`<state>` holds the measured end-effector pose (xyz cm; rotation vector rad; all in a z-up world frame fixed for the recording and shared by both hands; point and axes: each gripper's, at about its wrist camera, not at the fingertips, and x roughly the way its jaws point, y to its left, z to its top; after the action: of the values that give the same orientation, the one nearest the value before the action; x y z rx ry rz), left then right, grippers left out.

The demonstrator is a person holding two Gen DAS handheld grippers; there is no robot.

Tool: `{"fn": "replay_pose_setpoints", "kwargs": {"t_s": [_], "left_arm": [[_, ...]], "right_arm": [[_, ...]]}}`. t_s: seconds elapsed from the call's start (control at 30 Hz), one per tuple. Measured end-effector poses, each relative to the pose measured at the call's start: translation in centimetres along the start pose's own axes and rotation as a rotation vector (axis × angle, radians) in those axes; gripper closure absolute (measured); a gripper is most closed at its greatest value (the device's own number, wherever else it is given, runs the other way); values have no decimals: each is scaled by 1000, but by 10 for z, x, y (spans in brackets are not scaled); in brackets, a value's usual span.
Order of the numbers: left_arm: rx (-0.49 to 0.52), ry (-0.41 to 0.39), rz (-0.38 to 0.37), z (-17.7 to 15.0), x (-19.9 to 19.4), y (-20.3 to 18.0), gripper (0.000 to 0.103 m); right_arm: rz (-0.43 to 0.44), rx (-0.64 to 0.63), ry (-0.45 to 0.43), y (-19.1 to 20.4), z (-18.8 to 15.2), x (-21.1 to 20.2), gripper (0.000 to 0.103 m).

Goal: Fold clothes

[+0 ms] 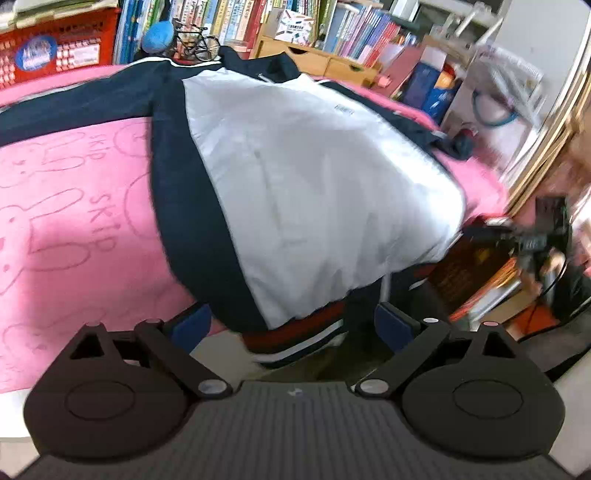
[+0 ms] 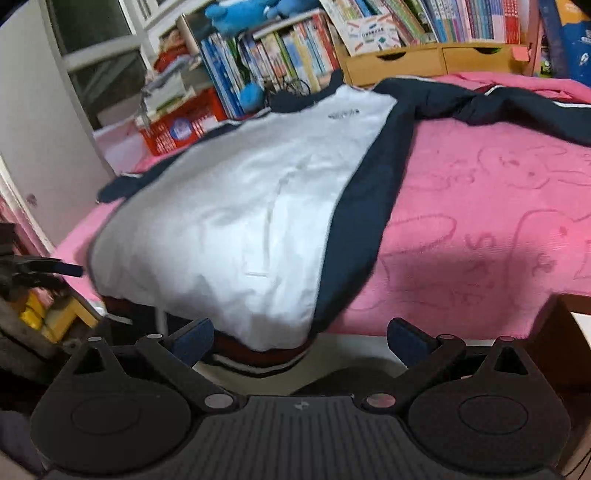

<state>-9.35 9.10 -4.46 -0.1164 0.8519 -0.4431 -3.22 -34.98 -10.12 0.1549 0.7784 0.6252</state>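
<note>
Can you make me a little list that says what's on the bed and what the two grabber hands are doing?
clothing: navy and white jacket, spread flat, not folded
lies on: pink bunny blanket
hem: striped band hangs over the near edge
sleeve: one navy sleeve stretched sideways
left gripper: open, holding nothing
right gripper: open, holding nothing
behind: bookshelves

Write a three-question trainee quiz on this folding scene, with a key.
1. True or false: the left gripper is shut on the jacket.
2. What colour is the blanket under the jacket?
3. The jacket's hem is: A) flat at mid-bed B) hanging over the near edge C) rolled up.

Key: 1 false, its fingers are spread wide, holding nothing; 2 pink; 3 B.
</note>
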Motion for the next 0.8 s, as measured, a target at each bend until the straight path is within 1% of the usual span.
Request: {"fn": "replay_pose_setpoints", "kwargs": {"t_s": [0.07, 0.1, 0.17, 0.2, 0.23, 0.27, 0.3, 0.33, 0.37, 0.4, 0.43, 0.5, 0.53, 0.6, 0.63, 0.7, 0.77, 0.8], "left_arm": [[-79, 23, 13, -2, 18, 11, 6], [-141, 26, 6, -3, 27, 19, 6], [-235, 9, -28, -5, 40, 31, 7], [-270, -6, -42, -5, 46, 34, 10], [-274, -14, -39, -4, 48, 30, 37], [-270, -21, -33, -3, 50, 25, 62], [-267, -27, -27, -1, 52, 20, 66], [-226, -28, -19, 1, 49, 12, 75], [-191, -23, -30, 2, 42, 5, 82], [-158, -16, -45, 3, 34, -1, 83], [-138, -14, -85, 2, 24, -5, 83], [-95, -29, -134, 0, 6, -5, 83], [-90, -14, -124, -2, 7, -4, 82], [-87, 25, -90, -6, 12, -1, 81], [-92, 49, -60, -9, 19, 2, 81], [-96, 94, 15, -13, 34, 7, 78], [-84, 140, 102, -15, 45, 8, 74], [-65, 171, 144, -16, 47, 8, 69]], "right_arm": [[38, 37, 2, -8, 3, 16, 2], [62, 58, 3, -12, 5, 24, 2], [111, 76, 17, -15, 9, 37, 7], [135, 84, 25, -16, 12, 43, 13], [157, 86, 36, -15, 13, 48, 31], [174, 82, 49, -13, 14, 51, 37], [176, 66, 61, -8, 14, 52, 40], [186, 42, 78, -3, 14, 50, 50], [201, 22, 94, 1, 14, 43, 55], [215, 4, 109, 6, 13, 35, 55], [235, -16, 119, 10, 12, 27, 57], [222, -49, 125, 11, 13, 12, 59], [211, -65, 128, 11, 13, 5, 59], [189, -97, 132, 11, 14, -9, 59], [159, -98, 144, 9, 13, -8, 59], [41, -101, 184, 2, 9, 6, 60], [-74, -91, 247, -6, 2, 22, 61], [-105, -83, 264, -8, 0, 24, 61]]}}
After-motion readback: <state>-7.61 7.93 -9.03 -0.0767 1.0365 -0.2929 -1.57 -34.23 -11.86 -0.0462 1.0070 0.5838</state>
